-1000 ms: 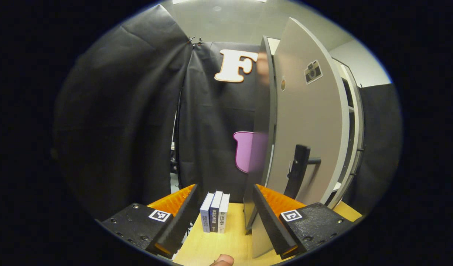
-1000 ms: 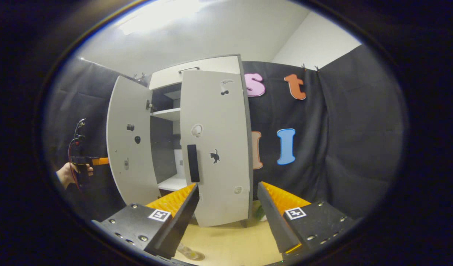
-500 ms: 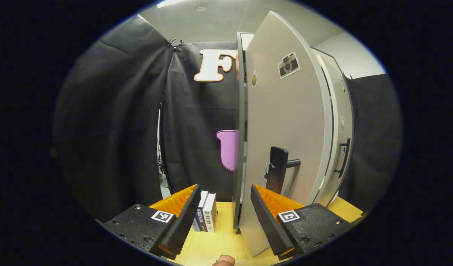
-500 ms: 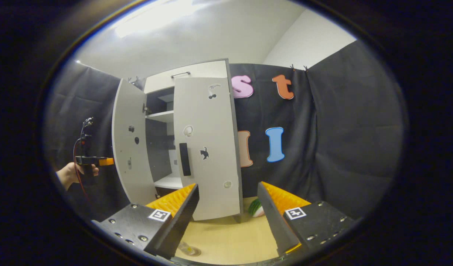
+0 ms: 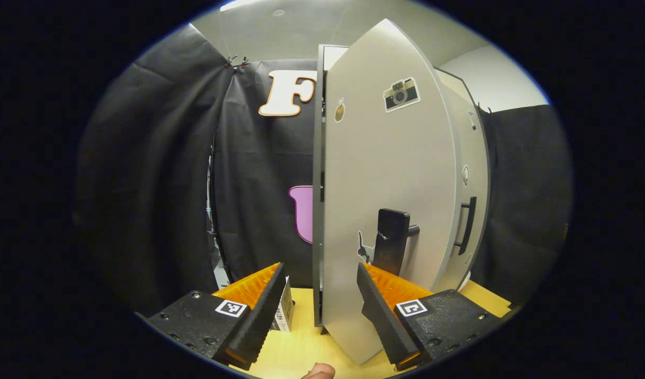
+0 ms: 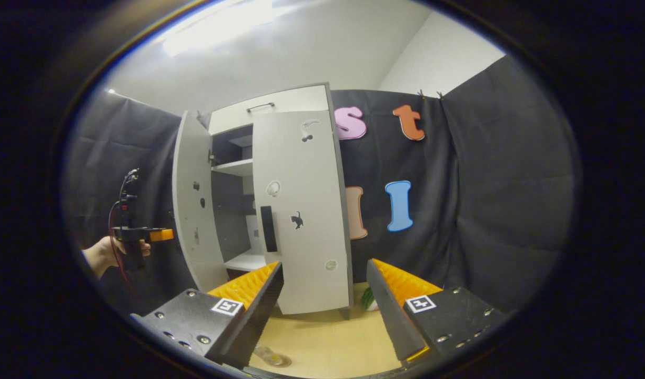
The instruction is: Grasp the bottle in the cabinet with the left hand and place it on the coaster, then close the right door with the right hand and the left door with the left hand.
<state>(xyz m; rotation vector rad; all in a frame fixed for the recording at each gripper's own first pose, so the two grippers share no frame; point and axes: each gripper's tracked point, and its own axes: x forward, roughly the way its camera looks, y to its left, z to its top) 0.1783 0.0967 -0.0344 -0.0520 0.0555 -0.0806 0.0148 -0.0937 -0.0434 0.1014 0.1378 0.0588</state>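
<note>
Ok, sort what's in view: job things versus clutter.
Job things: left door, right door, cabinet, bottle on the coaster, left tool, right tool.

Clutter: books, green-striped thing behind the cabinet.

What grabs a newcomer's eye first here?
The tall pale cabinet on the wooden table: its right door is shut and its left door ajar. The left gripper hangs open close to that left door's outer face, beside its dark handle.
</note>
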